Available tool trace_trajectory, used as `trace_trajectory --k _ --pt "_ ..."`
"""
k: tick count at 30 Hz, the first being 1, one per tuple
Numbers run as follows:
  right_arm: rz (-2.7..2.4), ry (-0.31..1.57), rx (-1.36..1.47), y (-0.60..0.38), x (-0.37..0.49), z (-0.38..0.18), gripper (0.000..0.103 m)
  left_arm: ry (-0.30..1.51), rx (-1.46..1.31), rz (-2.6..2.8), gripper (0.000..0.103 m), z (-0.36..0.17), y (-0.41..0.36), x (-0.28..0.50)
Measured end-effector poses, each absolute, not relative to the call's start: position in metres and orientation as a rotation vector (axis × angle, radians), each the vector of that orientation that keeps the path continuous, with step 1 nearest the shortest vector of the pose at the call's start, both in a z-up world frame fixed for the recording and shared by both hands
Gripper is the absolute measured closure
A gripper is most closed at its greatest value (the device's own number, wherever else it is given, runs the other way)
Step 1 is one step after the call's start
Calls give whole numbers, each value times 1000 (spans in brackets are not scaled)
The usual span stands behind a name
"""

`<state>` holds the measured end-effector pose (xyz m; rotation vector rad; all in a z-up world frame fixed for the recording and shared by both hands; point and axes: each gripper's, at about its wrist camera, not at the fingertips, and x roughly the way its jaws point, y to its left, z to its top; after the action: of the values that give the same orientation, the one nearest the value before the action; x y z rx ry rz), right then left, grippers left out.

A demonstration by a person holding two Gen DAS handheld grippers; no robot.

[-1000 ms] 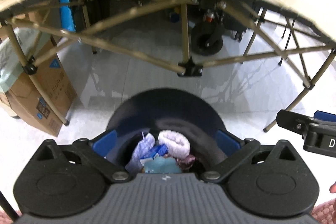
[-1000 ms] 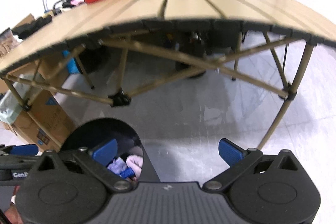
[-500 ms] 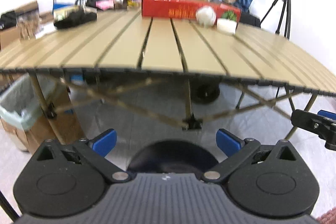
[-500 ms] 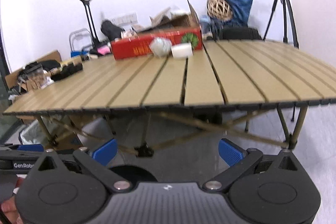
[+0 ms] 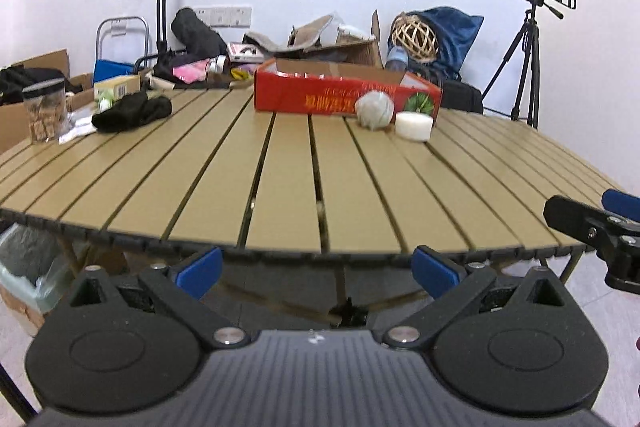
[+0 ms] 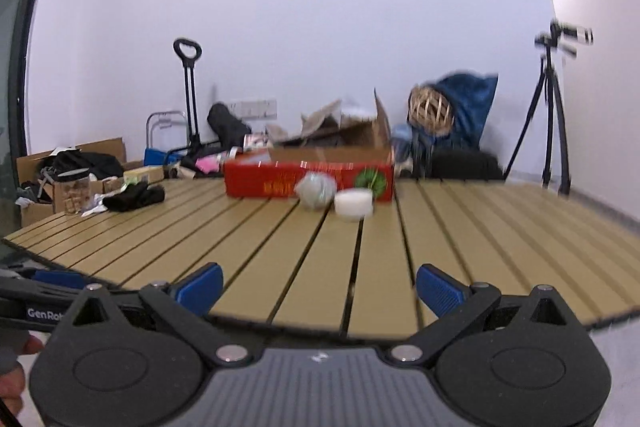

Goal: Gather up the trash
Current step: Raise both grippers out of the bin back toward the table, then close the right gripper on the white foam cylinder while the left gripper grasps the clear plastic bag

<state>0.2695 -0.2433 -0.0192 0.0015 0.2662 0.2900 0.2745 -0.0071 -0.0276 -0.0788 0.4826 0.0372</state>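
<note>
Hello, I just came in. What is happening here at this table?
A person holds two grippers at the near edge of a slatted table, collecting trash. The left gripper and right gripper are both open and hold nothing. Far across the table, a crumpled grey ball and a white round piece lie before a red box, untouched.

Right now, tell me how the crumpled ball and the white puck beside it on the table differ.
The crumpled ball is grayish, wrinkled and round; the white puck is plain white, smooth and a low flat-topped cylinder. The ball stands taller than the puck. Both sit on the slatted table just before the red box.
</note>
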Motion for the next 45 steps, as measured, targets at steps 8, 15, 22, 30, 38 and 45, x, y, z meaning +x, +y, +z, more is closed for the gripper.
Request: trace_trajectory --k 8,15,22,30,38,45 --pt "271 215 16 -248 307 -4 0 445 -71 50 0 -8 -12 304" --pt "262 264 -9 -246 364 -1 0 452 -37 46 0 7 -18 346" --pt "260 347 6 -239 432 3 0 468 7 37 0 19 -24 403" --pt "242 436 -53 -222 512 8 0 538 9 30 0 19 -21 471" --pt "240 592 -62 -201 583 -12 9 602 -3 58 0 12 -6 526" --pt "195 650 -104 -185 616 -30 29 621 6 64 0 5 -5 546"
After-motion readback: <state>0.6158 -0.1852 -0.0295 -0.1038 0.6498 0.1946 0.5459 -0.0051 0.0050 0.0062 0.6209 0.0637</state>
